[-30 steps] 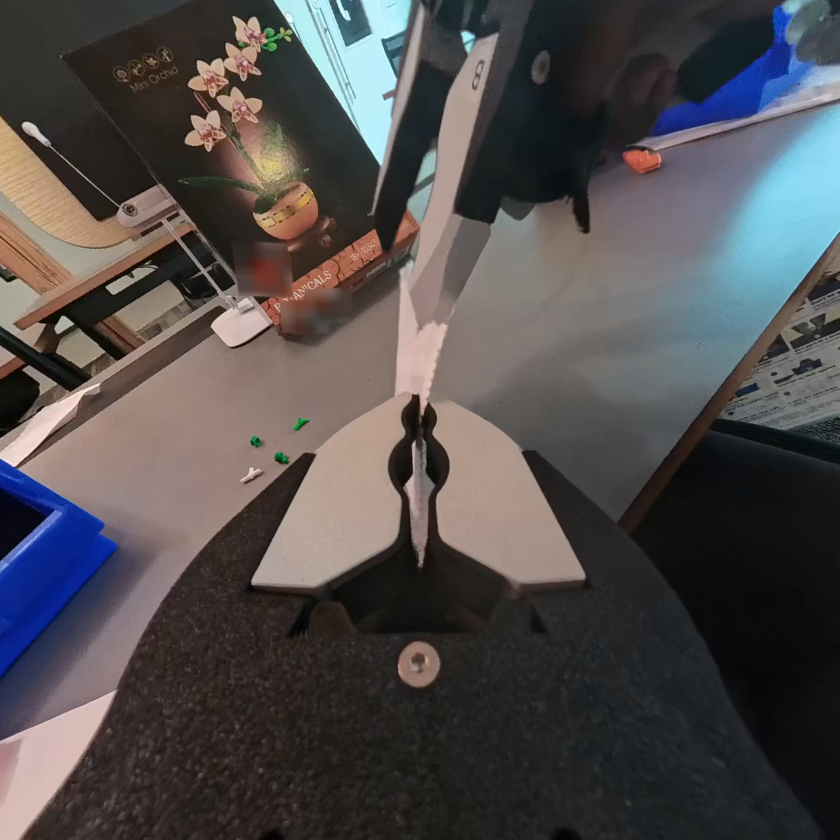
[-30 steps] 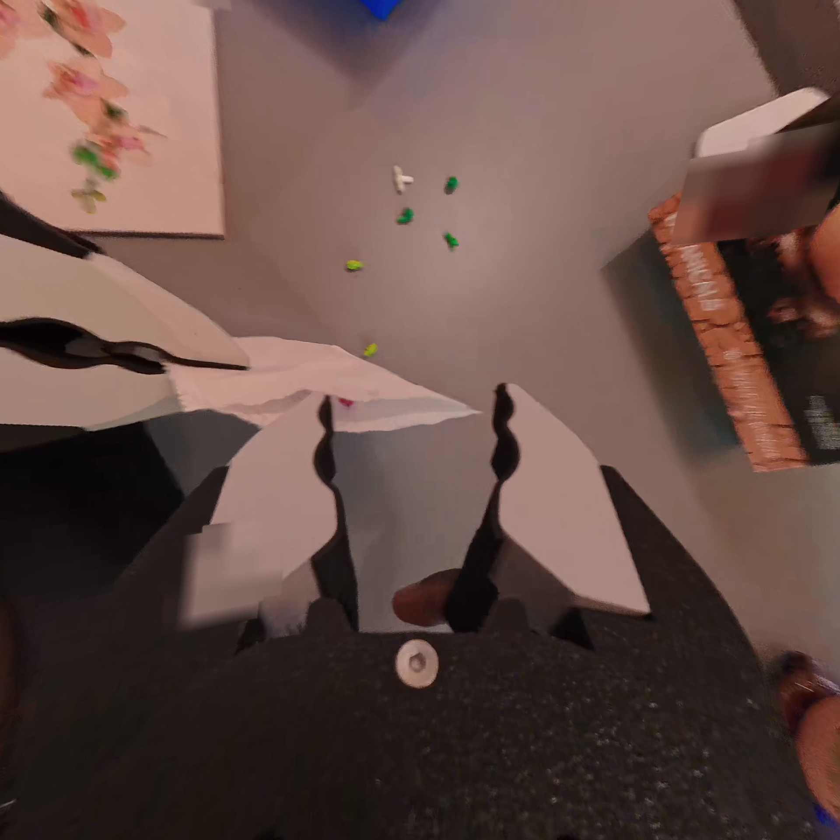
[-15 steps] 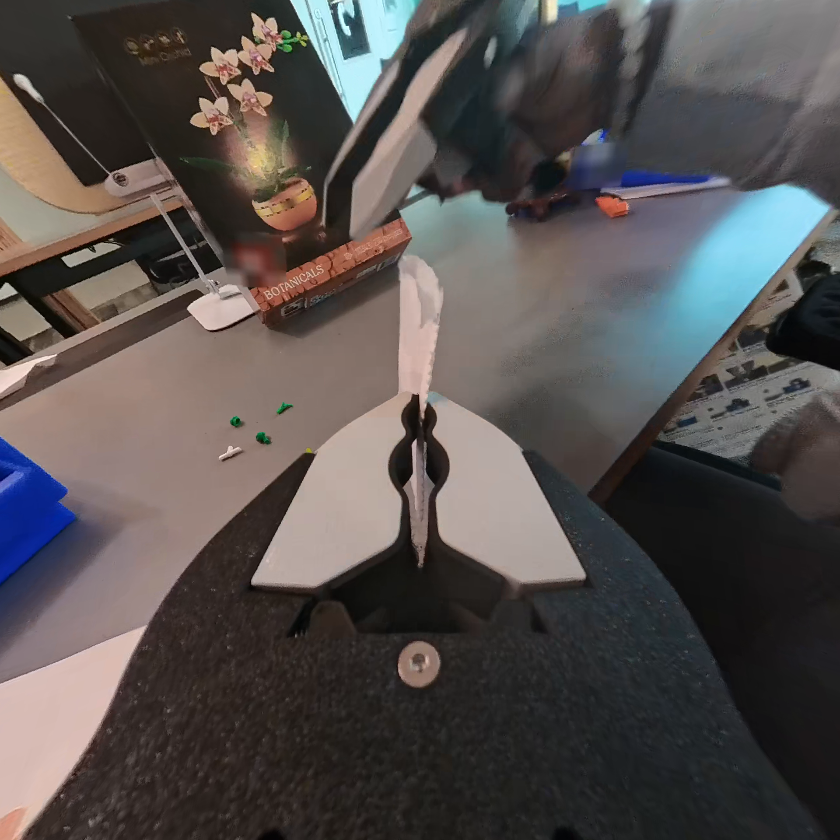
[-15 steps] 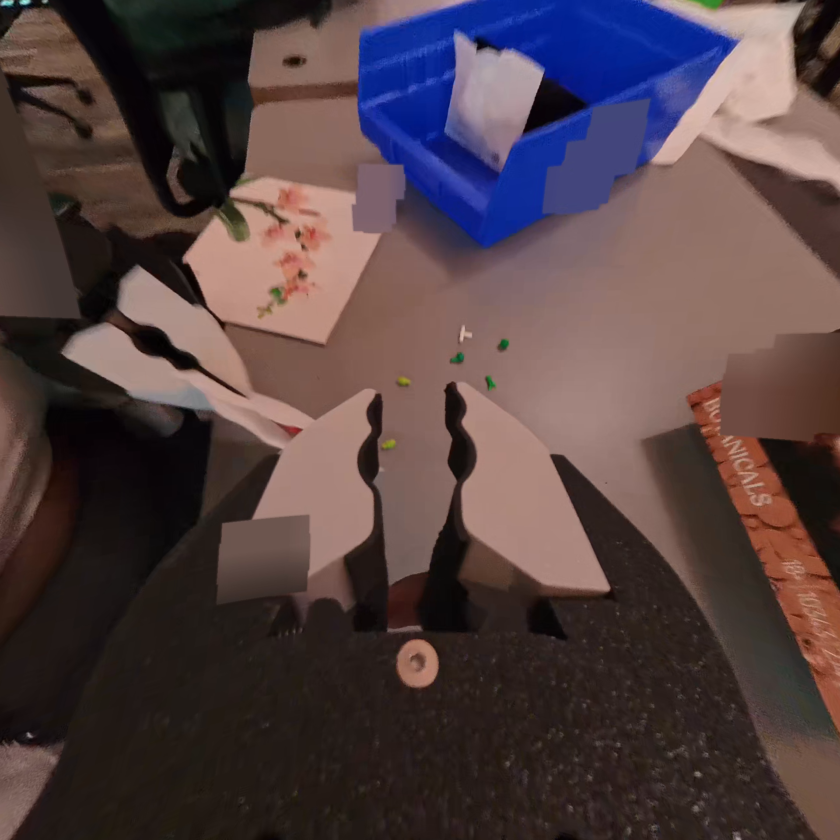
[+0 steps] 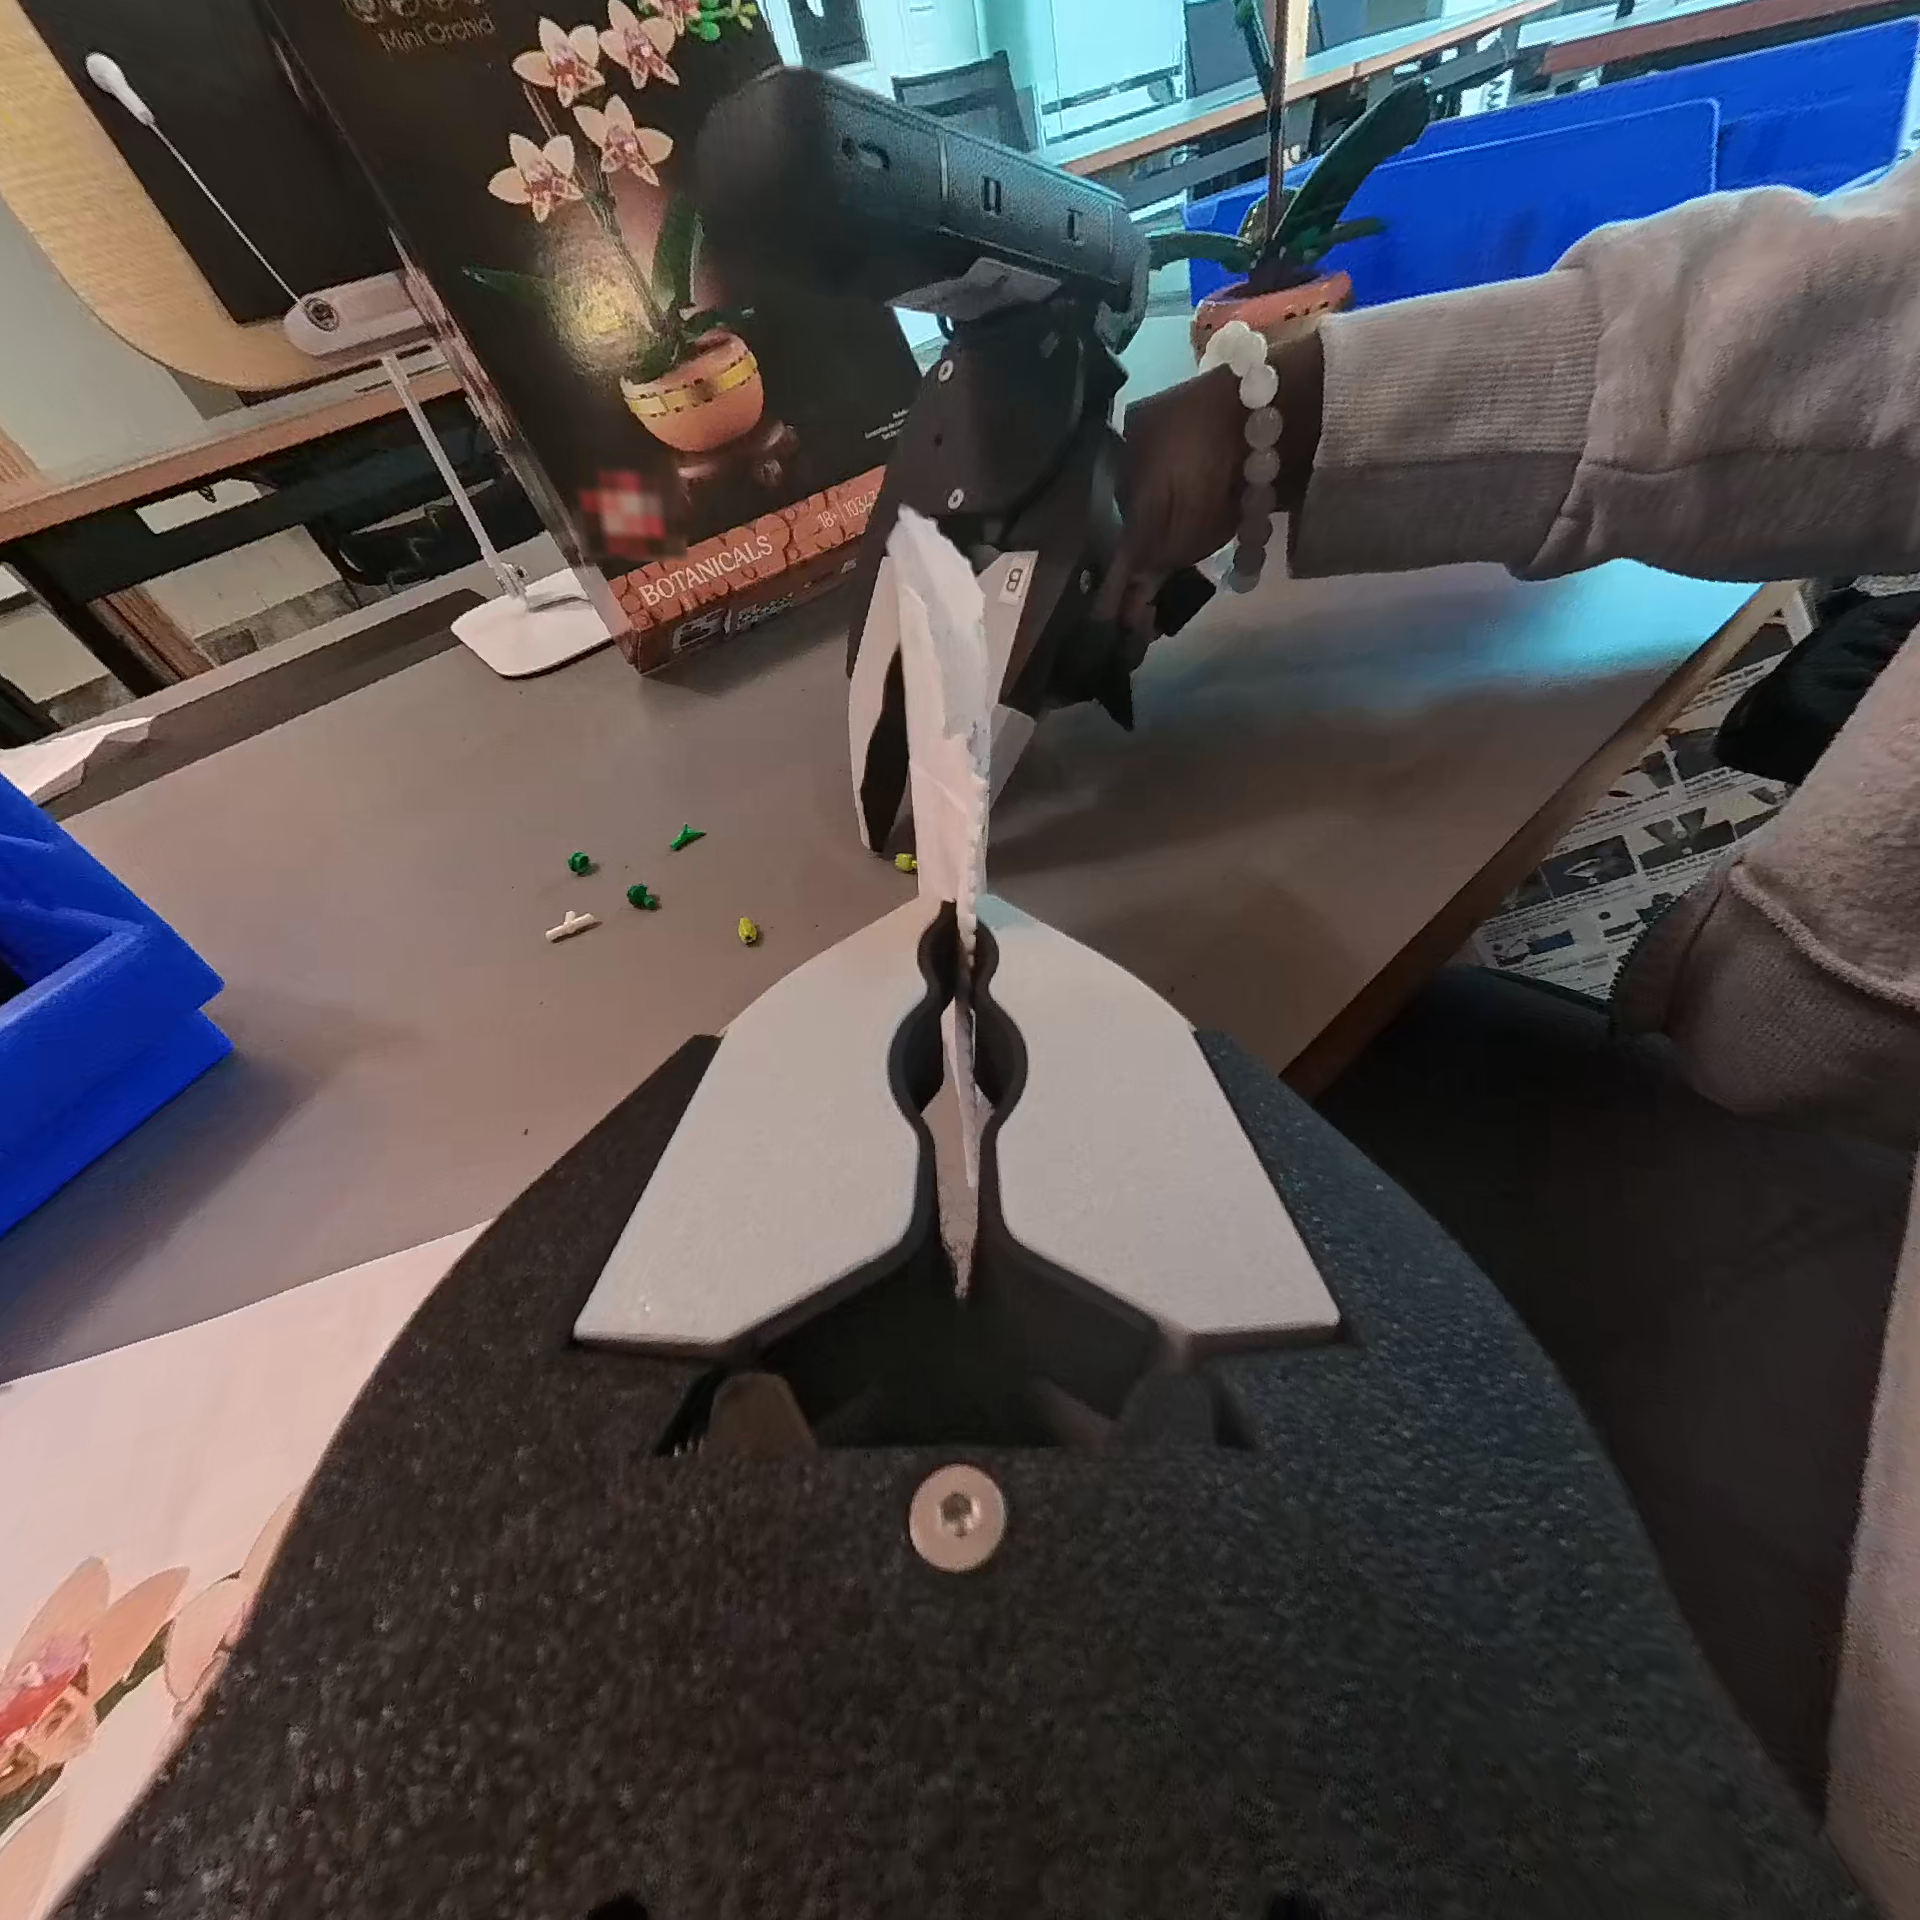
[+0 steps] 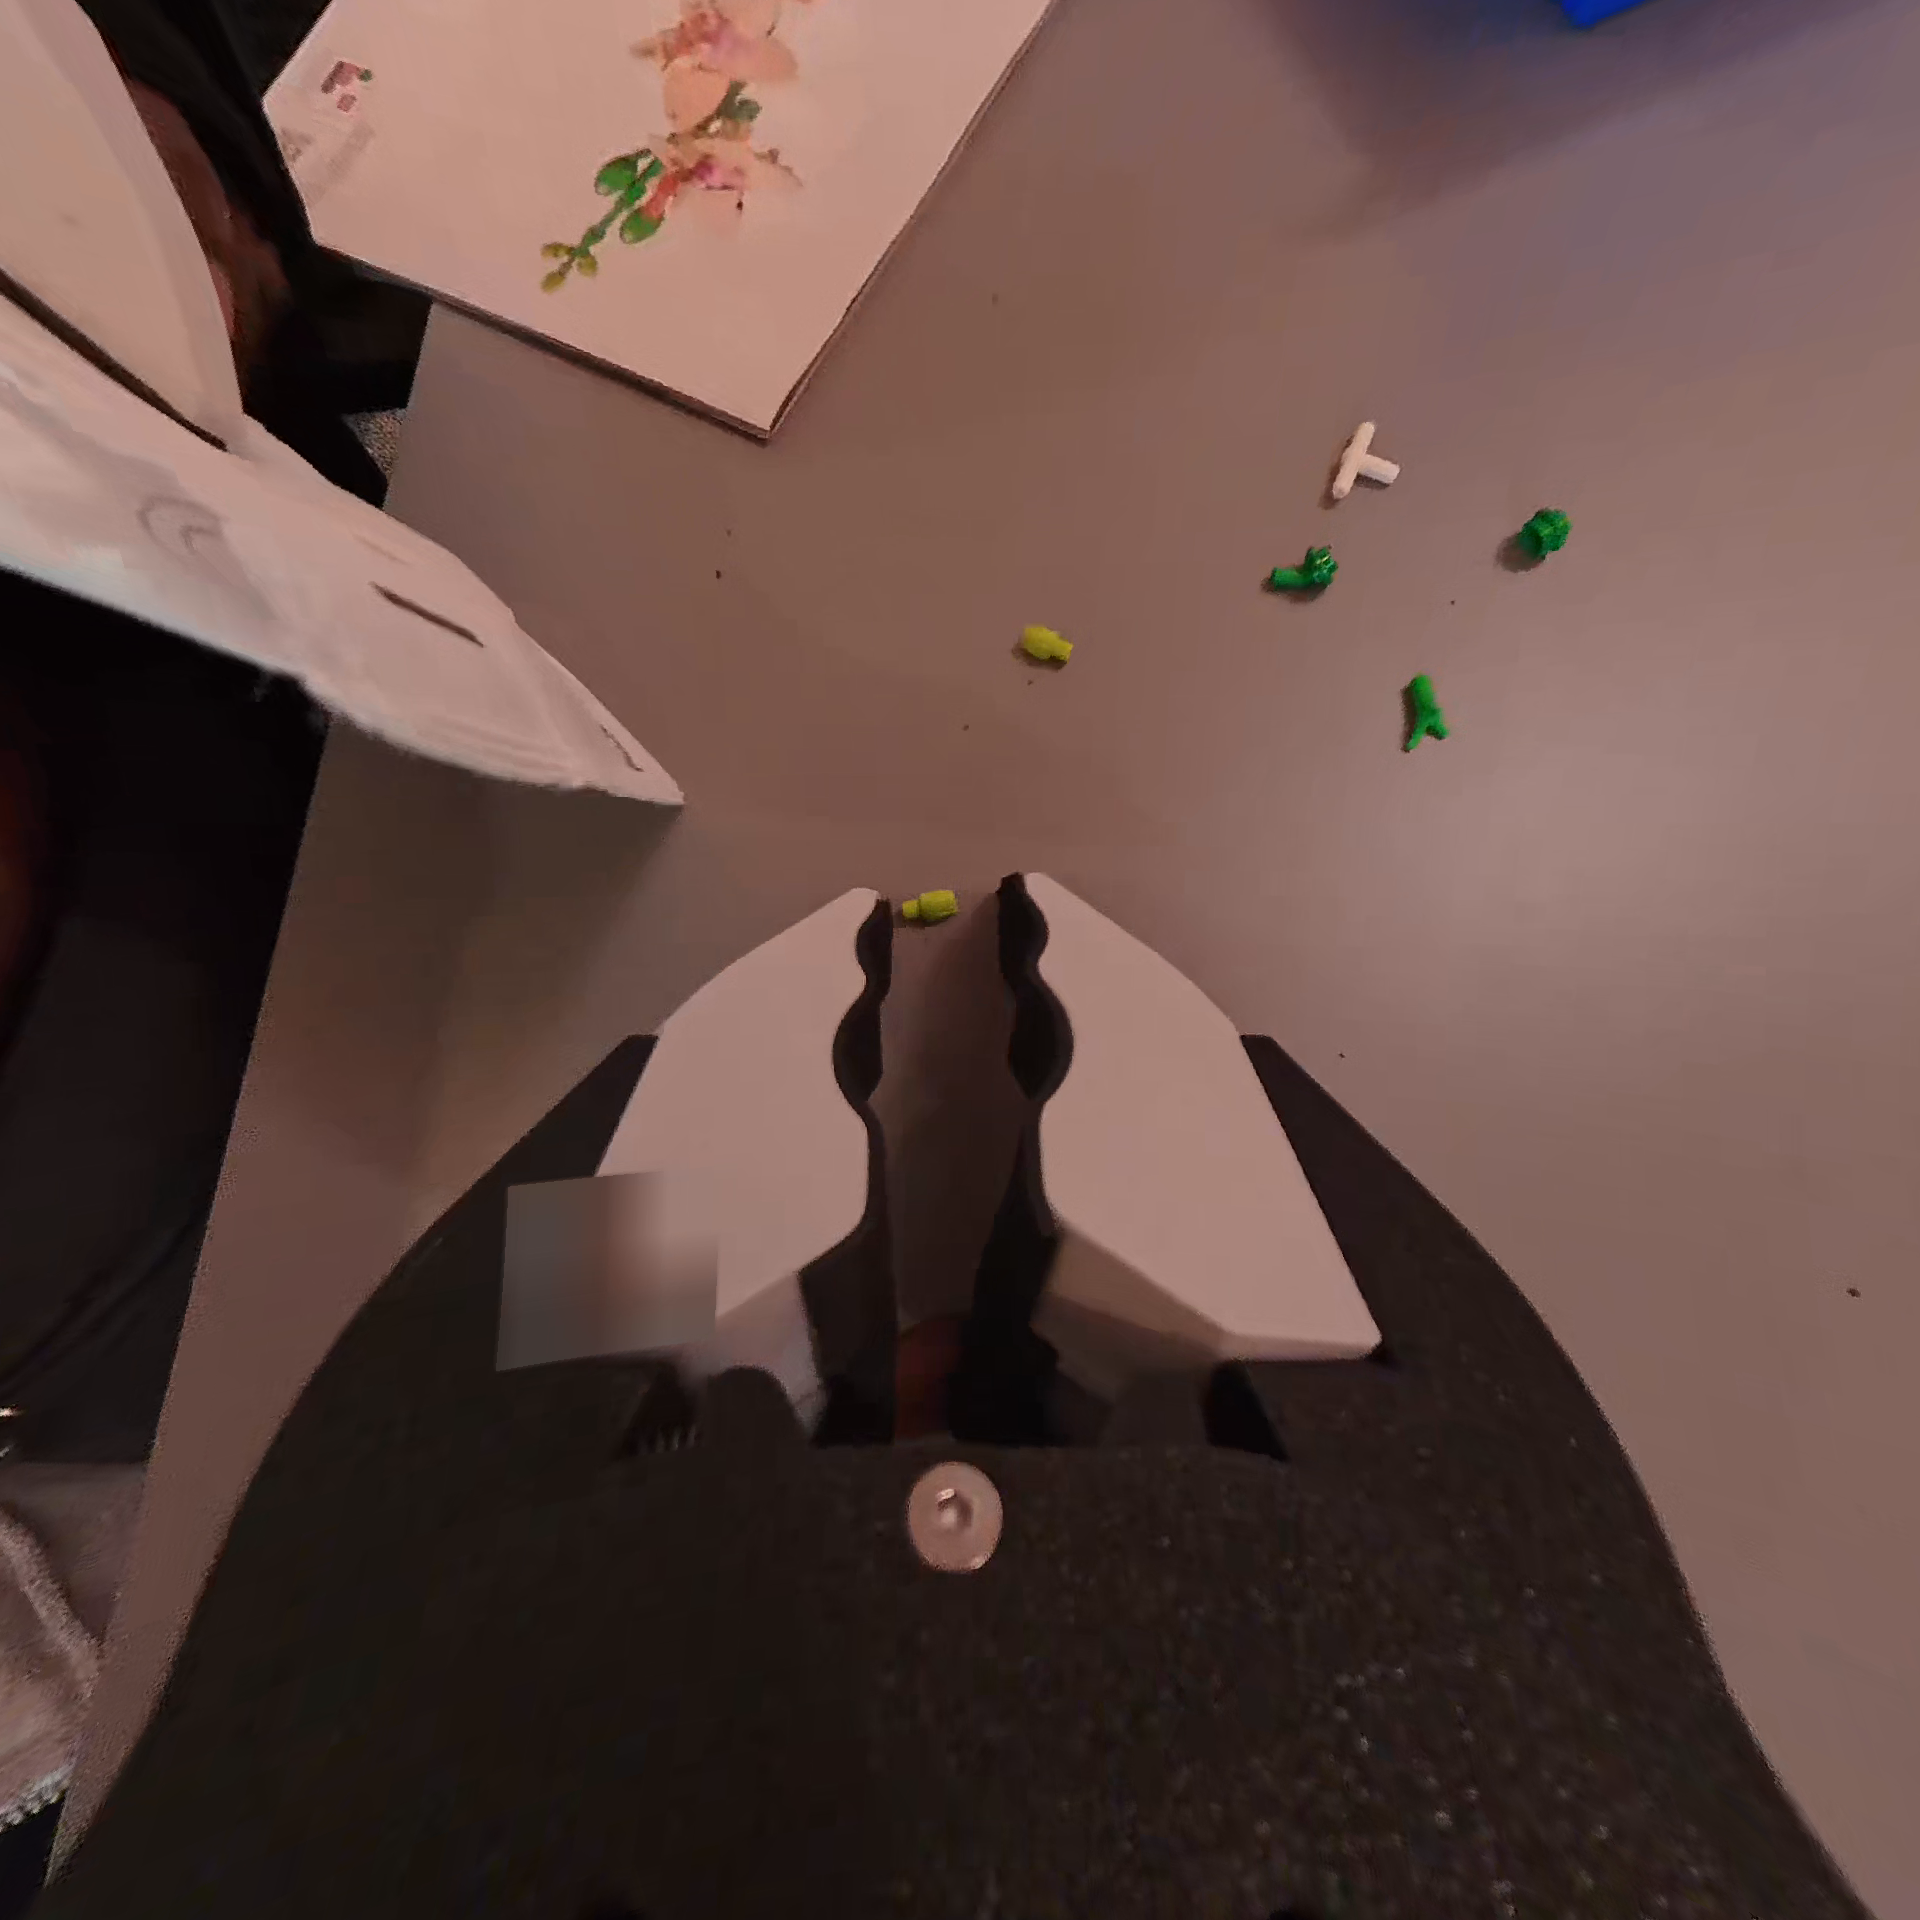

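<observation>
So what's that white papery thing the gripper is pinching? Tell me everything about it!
The white paper bag looks thin and crinkly, with a torn, jagged edge along one side. The left gripper is shut on its lower end, so it stands up edge-on above the grey table. In the right wrist view it shows flat, with faint grey marks and small slits. Its top is open and ragged. Only the left gripper touches it; the right gripper is down by a small yellow-green piece.

Grey table (image 6: 1351,987): smooth, matt. White bag (image 5: 943,717): thin crinkled paper, torn edge. Small pieces (image 6: 1304,571): glossy plastic. Blue bin (image 5: 94,1039): smooth plastic. Box (image 5: 623,312): printed cardboard, slight sheen.
</observation>
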A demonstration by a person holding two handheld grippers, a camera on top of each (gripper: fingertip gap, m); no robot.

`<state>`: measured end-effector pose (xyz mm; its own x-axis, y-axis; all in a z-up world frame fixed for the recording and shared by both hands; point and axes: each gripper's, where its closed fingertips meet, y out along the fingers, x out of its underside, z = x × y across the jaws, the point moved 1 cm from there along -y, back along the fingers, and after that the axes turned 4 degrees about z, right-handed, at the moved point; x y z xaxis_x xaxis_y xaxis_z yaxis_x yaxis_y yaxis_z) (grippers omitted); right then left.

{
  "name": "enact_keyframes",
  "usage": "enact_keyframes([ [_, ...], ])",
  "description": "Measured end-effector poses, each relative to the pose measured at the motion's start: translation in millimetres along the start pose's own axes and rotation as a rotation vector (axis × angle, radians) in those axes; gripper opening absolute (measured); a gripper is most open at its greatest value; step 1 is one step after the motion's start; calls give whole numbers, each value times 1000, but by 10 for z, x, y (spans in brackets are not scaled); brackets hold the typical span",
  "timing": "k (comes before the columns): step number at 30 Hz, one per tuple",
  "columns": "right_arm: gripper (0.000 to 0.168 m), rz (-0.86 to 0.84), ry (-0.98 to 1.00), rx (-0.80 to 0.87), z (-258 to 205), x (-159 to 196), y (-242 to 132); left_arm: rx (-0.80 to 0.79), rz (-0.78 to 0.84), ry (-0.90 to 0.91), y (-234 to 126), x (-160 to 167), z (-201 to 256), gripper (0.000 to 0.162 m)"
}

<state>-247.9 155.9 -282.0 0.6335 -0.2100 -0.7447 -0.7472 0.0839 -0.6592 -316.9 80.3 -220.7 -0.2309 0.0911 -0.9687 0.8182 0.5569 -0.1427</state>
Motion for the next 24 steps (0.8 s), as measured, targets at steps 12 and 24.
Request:
enact_keyframes([
  [12, 9, -6, -16, 4, -12, -1, 1, -21, -8, -20, -23, 36, -35, 0],
  [24, 9, 327, -38, 93, -496, -952, -829, -44, -11, -46, 14, 48, -42, 0],
])
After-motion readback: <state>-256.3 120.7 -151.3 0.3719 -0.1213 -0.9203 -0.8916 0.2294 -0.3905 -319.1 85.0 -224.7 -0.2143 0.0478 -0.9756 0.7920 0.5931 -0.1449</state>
